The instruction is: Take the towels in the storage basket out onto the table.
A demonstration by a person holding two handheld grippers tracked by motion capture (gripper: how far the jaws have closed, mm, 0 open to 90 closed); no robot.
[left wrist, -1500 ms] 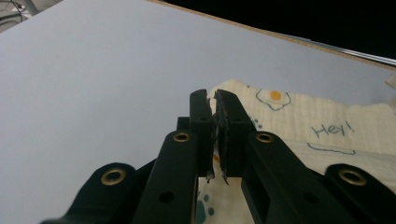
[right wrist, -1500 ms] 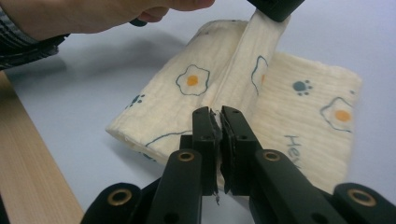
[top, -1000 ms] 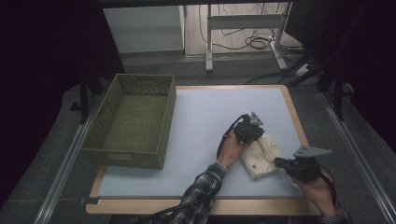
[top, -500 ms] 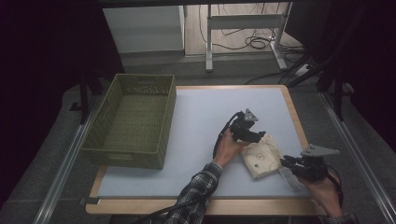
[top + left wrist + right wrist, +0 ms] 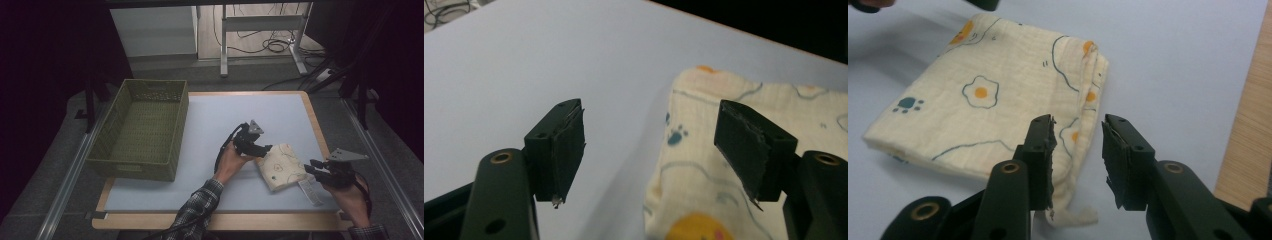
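Partly, the left tool (image 5: 264, 150) overlaps the folded cloth's (image 5: 282, 166) edge.

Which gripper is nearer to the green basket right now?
Left. The left gripper sits mid-table at the folded cloth's near edge, with bare table between it and the green basket. The right gripper is beyond the cloth, near the table's right edge.

The folded cloth (image 5: 744, 165) is cut off by the left gripper view's edges.
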